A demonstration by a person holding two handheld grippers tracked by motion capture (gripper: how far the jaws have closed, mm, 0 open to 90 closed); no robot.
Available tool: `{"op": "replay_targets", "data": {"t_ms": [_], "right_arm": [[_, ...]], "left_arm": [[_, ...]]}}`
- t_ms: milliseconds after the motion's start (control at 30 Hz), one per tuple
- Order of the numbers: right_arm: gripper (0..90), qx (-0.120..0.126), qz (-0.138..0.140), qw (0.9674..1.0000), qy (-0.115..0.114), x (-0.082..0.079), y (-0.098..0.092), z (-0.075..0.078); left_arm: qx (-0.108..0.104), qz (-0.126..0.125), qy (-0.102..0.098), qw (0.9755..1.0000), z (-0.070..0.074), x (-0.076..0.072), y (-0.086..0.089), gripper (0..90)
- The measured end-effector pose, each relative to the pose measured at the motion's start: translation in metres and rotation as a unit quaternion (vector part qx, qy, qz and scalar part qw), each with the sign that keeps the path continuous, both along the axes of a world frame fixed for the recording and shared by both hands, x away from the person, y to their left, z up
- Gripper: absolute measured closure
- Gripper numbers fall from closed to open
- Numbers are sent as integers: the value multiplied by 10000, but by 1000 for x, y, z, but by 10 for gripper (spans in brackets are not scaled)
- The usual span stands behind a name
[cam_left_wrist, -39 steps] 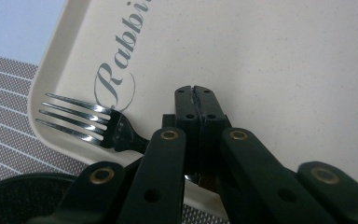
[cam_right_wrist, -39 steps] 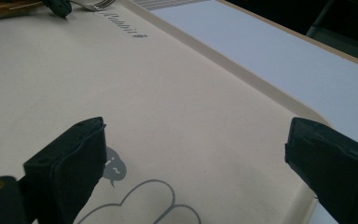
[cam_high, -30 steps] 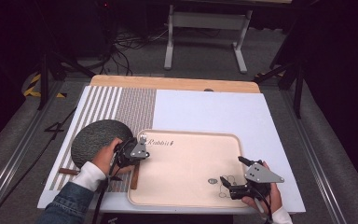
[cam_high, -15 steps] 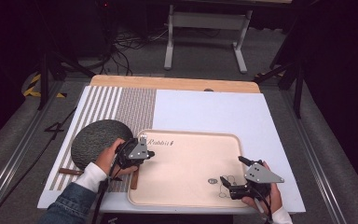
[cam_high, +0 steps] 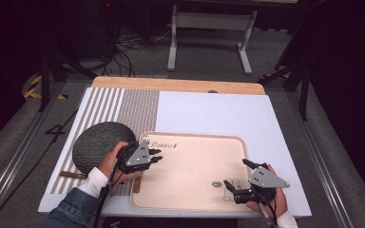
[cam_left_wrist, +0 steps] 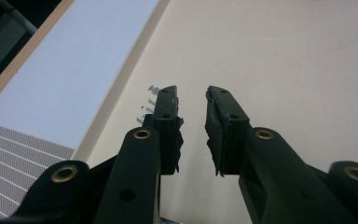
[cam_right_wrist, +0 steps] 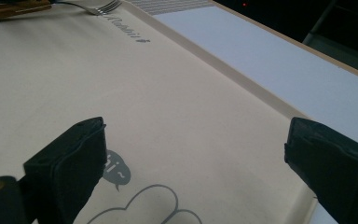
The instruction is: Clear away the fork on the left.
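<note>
A beige tray (cam_high: 195, 199) with grey print lies on the white table cover. My left gripper (cam_high: 158, 156) hovers over the tray's left edge, and its jaws have just been opening. A narrow gap separates them in the left gripper view (cam_left_wrist: 191, 95), with nothing between. A fork (cam_right_wrist: 103, 6) with a wooden handle (cam_high: 137, 184) lies along the tray's left rim, partly hidden beneath that gripper. My right gripper (cam_high: 235, 172) rests low over the tray's near right corner. Its jaws stand wide open (cam_right_wrist: 196, 149) above the printed cloud drawing (cam_right_wrist: 144, 205), holding nothing.
A dark round mat (cam_high: 100, 145) lies left of the tray on the striped cloth (cam_high: 119, 107). Another wooden-handled piece (cam_high: 73, 175) lies near the mat's front edge. A wooden strip (cam_high: 176, 84) borders the table's far side. Stands and cables occupy the floor beyond.
The left gripper's jaws have parted a little from shut. Both hands have stayed almost where they were.
</note>
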State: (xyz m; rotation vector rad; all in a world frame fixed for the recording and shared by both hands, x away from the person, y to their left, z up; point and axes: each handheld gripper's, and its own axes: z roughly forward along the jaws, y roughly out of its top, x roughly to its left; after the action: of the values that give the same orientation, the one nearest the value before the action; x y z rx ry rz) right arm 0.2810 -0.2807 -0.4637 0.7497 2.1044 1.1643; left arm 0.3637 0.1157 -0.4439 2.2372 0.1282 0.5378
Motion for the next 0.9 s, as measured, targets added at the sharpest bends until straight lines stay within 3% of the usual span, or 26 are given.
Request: {"op": "replay_targets", "data": {"t_ms": [267, 433, 567, 800, 900], "right_arm": [[65, 12, 5, 10000, -1, 0, 1, 0], [65, 17, 3, 10000, -6, -1, 1, 1], [65, -7, 5, 10000, -33, -1, 1, 1], [64, 5, -1, 10000, -58, -2, 1, 1], [64, 1, -2, 10000, -59, -2, 1, 1]], "left_arm": [[-141, -135, -121, 9997, 2, -8, -4, 645], [-183, -121, -177, 9996, 2, -10, -7, 503], [-345, 105, -237, 9991, -1, -14, -9, 333], [-446, 140, -183, 9987, -8, -18, -17, 121], [-483, 97, -120, 9987, -10, -20, -20, 102]]}}
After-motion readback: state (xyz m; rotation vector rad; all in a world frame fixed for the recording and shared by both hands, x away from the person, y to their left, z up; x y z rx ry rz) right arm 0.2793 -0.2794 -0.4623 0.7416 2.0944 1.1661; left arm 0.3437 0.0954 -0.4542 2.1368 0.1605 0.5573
